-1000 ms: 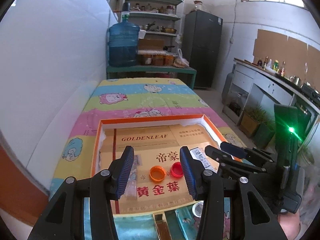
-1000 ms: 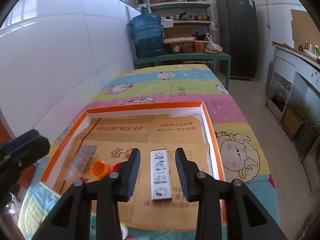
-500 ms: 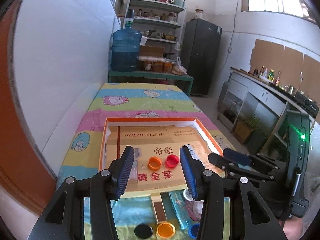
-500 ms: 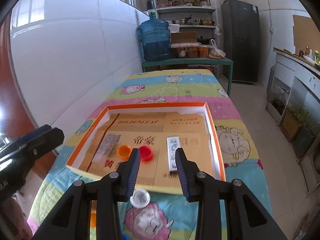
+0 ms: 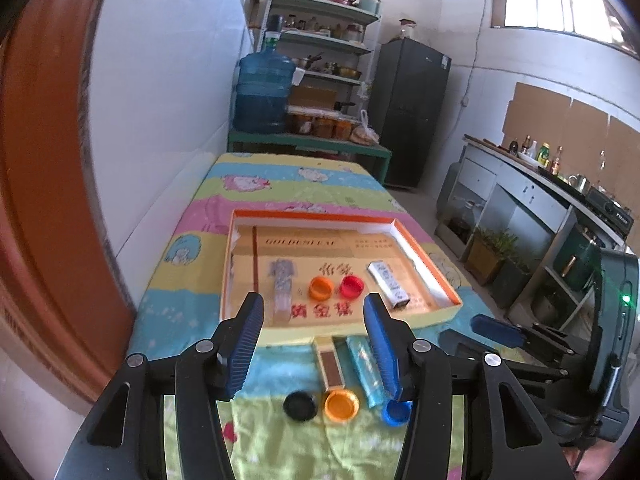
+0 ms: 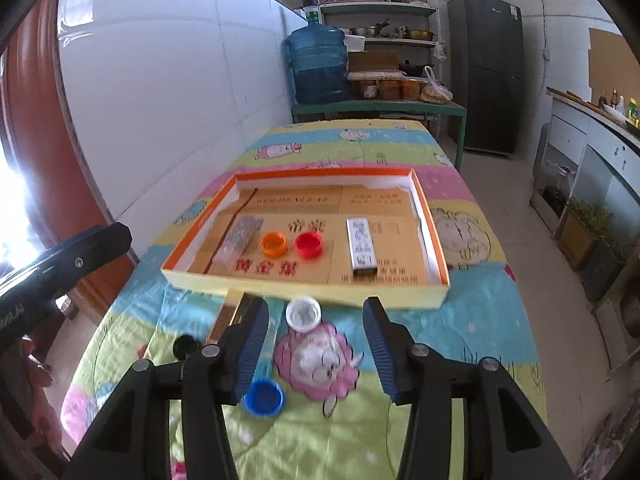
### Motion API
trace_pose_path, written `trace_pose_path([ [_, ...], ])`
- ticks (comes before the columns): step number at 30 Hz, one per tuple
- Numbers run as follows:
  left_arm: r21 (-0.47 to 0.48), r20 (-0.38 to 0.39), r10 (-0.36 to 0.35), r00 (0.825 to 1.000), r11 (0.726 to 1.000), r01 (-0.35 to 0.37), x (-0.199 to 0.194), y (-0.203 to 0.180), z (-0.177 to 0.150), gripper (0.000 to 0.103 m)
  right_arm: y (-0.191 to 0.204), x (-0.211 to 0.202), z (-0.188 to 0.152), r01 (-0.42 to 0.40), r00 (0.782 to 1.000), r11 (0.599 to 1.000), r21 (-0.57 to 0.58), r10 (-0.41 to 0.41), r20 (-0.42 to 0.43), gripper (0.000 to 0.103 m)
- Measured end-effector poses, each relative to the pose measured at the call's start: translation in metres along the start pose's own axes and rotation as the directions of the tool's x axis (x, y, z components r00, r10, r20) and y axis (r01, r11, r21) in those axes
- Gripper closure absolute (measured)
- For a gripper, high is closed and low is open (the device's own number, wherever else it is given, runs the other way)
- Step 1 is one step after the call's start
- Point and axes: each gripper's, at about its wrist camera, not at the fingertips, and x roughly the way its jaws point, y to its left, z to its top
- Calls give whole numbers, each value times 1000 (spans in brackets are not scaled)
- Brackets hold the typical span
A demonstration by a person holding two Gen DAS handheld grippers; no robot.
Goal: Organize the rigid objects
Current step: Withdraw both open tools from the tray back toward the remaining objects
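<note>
An orange-rimmed shallow box [image 5: 444, 280] [image 6: 430, 216] lies on the table and holds an orange cap [image 5: 321, 287] [image 6: 273, 243], a red cap [image 5: 352, 285] [image 6: 309, 244], a white flat pack [image 5: 389, 283] [image 6: 361, 248] and a clear packet [image 5: 282, 280] [image 6: 240, 236]. In front of the box lie a black cap [image 5: 300, 406], an orange cap [image 5: 341, 405], a blue cap [image 5: 394, 412] [image 6: 263, 397], a white cap [image 6: 303, 313], a brown stick [image 5: 331, 366] and a teal packet [image 5: 362, 360]. My left gripper [image 5: 314, 350] and right gripper [image 6: 314, 348] are open and empty above these loose items.
The table wears a colourful cartoon cloth [image 6: 360, 140]. A white wall [image 5: 160, 120] runs along the left, with a brown door [image 5: 36, 200] near me. A water jug [image 6: 318, 66], shelves and a fridge [image 5: 412, 112] stand beyond the far end. Cabinets [image 5: 520, 208] line the right.
Both grippers have pulled back and up from the box toward me. The loose caps and sticks in front of the box have come into view. Both stay open and empty.
</note>
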Motion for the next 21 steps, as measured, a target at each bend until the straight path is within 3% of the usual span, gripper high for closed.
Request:
trace_pose_path([
  [8, -10, -2, 31, 1000, 999, -31, -15, 8, -14, 49, 5, -16, -23, 4, 1000, 1000, 0, -4, -5, 54],
  [13, -40, -6, 2, 1000, 999, -3, -23, 13, -23, 49, 13, -24, -34, 3, 1000, 1000, -26, -3, -5, 54],
  [21, -52, -45, 7, 999, 999, -10, -18, 18, -39, 49, 27, -11, -52, -32, 998, 997, -64, 29, -51, 54],
])
